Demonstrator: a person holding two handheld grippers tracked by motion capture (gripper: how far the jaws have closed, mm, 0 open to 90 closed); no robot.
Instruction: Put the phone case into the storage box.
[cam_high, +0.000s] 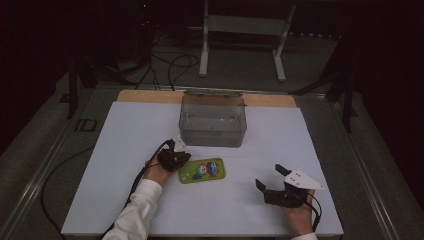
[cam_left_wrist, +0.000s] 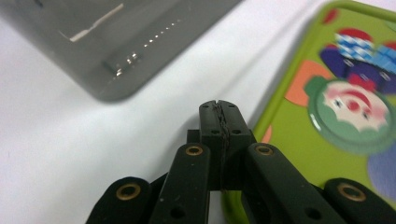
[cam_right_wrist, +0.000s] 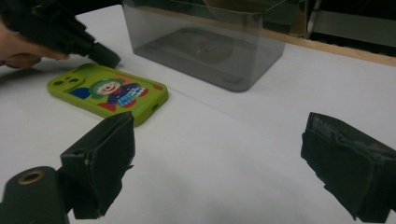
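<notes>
Green phone case (cam_high: 202, 170) flat on table centre, long axis 9-to-3. Left gripper (cam_high: 181, 156) nearer — jaws pressed together, at its 9 o'clock end. Right gripper (cam_high: 270, 176) wide open, well apart at 4 o'clock.

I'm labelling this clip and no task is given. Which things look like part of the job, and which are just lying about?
Likely in the job:
- green phone case, flat on the white table
- clear container, beyond it
- left gripper, shut beside the case
- right gripper, open

Lying about:
- white stand
- floor cables
</notes>
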